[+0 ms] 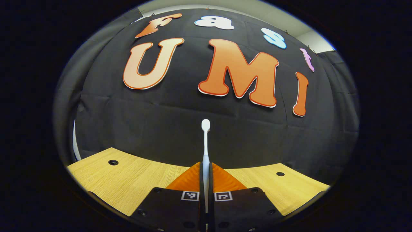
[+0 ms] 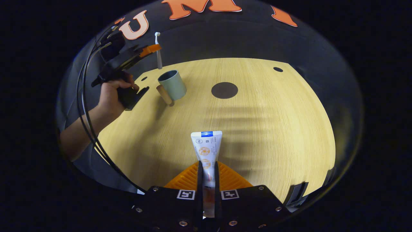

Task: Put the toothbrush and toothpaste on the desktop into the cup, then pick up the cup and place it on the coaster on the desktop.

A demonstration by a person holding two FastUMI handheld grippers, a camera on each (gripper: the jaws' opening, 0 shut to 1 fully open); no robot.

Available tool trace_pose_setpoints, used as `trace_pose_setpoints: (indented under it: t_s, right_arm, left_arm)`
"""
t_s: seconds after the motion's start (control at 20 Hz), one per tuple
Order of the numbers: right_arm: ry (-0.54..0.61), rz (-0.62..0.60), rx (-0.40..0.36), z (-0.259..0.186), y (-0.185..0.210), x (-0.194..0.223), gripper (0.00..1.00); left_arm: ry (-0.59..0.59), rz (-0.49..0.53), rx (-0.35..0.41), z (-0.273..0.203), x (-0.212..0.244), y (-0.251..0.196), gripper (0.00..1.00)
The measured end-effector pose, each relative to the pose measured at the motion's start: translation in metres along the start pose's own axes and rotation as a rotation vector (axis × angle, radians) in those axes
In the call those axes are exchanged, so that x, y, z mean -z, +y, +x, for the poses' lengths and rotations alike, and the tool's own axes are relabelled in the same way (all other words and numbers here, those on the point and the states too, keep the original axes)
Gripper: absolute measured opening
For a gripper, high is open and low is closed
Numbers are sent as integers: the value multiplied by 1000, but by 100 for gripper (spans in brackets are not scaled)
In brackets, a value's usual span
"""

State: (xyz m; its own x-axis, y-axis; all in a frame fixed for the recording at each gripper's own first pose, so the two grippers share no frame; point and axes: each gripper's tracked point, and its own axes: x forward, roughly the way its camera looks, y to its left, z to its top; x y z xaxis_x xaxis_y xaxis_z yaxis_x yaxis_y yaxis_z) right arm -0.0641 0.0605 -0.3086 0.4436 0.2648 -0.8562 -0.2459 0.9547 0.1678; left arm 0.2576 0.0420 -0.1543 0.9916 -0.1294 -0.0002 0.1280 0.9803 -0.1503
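Black gripper bodies (image 2: pixel 206 206), square markers, screws, black cables (image 2: pixel 85 106).

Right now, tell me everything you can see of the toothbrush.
The slim white plastic toothbrush has a small rounded head on a thin neck that widens into the handle. The left tongs are shut on the handle, holding it upright, head up. In the right gripper view it hangs just above the grey-green cup, not yet inside.
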Motion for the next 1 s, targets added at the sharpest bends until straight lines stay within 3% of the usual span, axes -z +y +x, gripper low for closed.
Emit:
trace_pose_setpoints:
  t_s: [0.45,0.55,0.7,0.8,1.0]
  right_arm:
    - [-16,19,-4,-1,1,-1,15]
    - [-14,30,-5,-2,1,-2,15]
    - [-32,20,-15,-1,1,-3,15]
    - [-51,-5,-25,-1,0,-4,15]
    - [-154,-74,-48,1,2,-22,15]
  left_arm:
    - [51,16,2,7,26,6,11]
    - [82,25,1,2,36,5,35]
    - [98,26,-18,-11,37,12,82]
    - [70,22,-40,-20,25,20,96]
    - [59,49,-72,-53,3,31,97]
